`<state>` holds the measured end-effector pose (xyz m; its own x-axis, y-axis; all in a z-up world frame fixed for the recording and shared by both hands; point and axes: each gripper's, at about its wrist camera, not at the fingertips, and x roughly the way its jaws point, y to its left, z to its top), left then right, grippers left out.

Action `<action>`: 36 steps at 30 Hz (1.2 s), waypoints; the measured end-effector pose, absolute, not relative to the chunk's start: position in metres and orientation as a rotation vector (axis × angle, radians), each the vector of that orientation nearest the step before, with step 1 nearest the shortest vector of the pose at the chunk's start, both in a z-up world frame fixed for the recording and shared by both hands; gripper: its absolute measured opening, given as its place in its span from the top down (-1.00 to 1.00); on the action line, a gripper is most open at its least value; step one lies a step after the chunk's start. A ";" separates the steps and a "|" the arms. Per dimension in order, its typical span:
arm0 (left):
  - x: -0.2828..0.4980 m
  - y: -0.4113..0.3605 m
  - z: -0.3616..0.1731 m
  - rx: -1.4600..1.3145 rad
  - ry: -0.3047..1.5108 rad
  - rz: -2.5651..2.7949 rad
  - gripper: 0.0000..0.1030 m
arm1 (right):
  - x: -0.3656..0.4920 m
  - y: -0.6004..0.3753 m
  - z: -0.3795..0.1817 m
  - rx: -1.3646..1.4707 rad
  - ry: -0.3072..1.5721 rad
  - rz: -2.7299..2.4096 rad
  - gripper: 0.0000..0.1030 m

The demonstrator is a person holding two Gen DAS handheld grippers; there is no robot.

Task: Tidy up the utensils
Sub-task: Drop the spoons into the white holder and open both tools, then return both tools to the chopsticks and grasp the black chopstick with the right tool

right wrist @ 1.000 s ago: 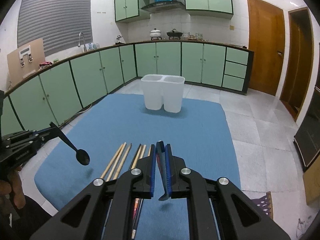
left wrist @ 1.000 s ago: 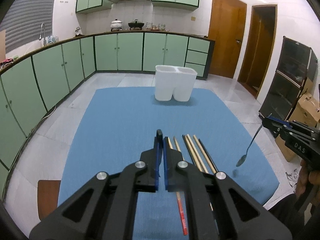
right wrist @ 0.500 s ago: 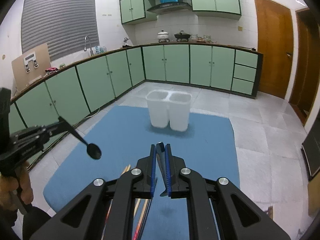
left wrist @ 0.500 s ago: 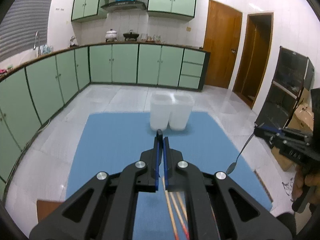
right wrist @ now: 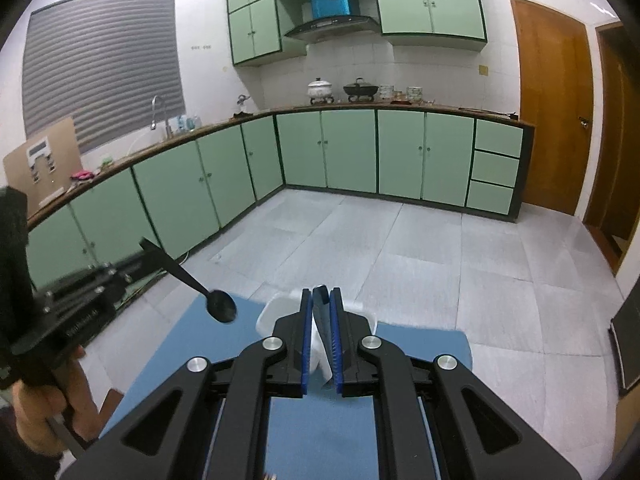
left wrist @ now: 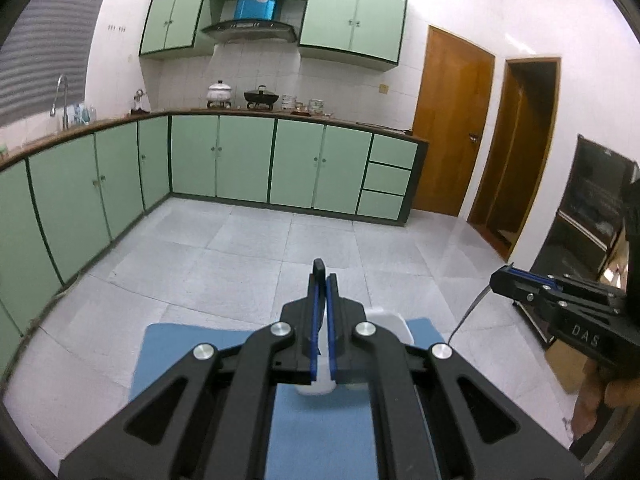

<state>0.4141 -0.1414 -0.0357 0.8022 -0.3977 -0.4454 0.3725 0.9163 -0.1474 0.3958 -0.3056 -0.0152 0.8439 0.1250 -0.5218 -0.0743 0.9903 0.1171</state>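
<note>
My left gripper (left wrist: 322, 292) is shut on the handle of a black spoon (right wrist: 220, 306), whose bowl hangs over the near left of the white two-compartment holder (right wrist: 276, 308). In the left wrist view the holder (left wrist: 386, 316) sits just beyond and below the jaws, mostly hidden by them. My right gripper (right wrist: 321, 300) is shut on a metal spoon (right wrist: 323, 322), right above the holder's rim. In the left wrist view that spoon's thin handle (left wrist: 468, 312) slants down from the right gripper (left wrist: 500, 280). The holder stands on a blue mat (right wrist: 224, 344).
Grey tiled floor (left wrist: 248, 256) lies beyond the mat, ringed by green cabinets (left wrist: 244, 160) at the back and left. Wooden doors (left wrist: 452, 120) and a dark glass cabinet (left wrist: 588, 216) are on the right. A person's hand (right wrist: 44, 404) holds the left gripper.
Both grippers have risen and moved forward together with their spoons, up to the white holder. The chopsticks on the mat have dropped out of view.
</note>
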 end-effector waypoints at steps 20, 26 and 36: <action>0.427 -0.143 -0.087 0.012 0.534 -0.428 0.67 | 0.425 -0.333 -0.061 0.131 0.571 0.051 0.62; 0.322 -0.097 -0.052 0.001 0.447 -0.424 0.21 | 0.305 -0.328 -0.042 0.125 0.462 0.049 0.47; 0.129 -0.044 -0.107 0.002 0.455 -0.353 0.02 | 0.107 -0.294 -0.102 0.131 0.431 -0.003 0.17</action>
